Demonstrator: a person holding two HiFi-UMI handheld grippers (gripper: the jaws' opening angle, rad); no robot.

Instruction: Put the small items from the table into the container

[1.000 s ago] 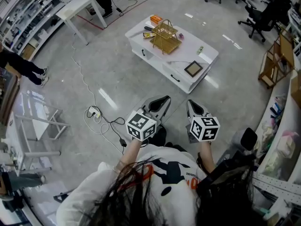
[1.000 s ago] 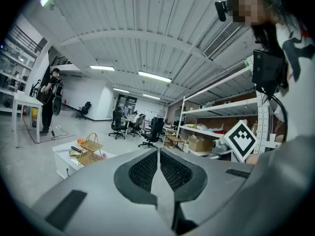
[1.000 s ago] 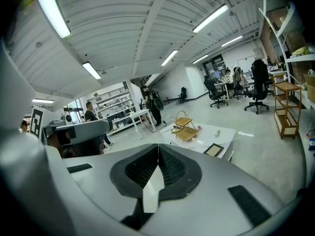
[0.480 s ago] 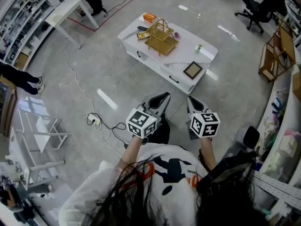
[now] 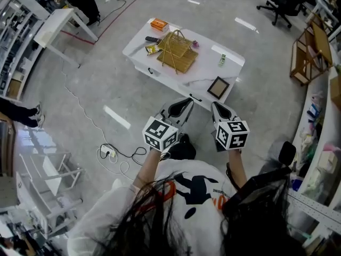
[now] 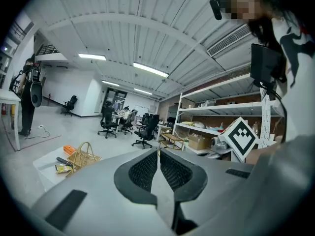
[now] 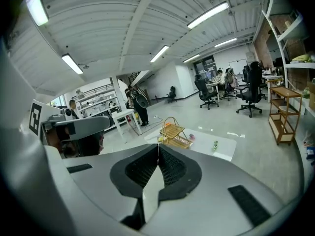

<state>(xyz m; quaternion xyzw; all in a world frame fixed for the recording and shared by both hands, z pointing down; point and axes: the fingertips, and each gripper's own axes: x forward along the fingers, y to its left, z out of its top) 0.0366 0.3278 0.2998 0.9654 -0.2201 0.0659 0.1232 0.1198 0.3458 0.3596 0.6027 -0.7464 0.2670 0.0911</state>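
The counter (image 5: 205,63) has come nearer ahead of the fingers (image 5: 176,110), closed and empty on left gripper (image 5: 187,100) and right gripper (image 5: 216,105); open them before reaching.

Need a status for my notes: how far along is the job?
Done: nothing visible; orange box, yellow packet and green item lie on the table outside the basket. In hand: nothing; left gripper and right gripper are shut, empty, short of it. Left: everything.

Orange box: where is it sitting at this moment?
In the head view, the orange box lies at the far left corner of the white table, apart from and just behind the wicker basket.
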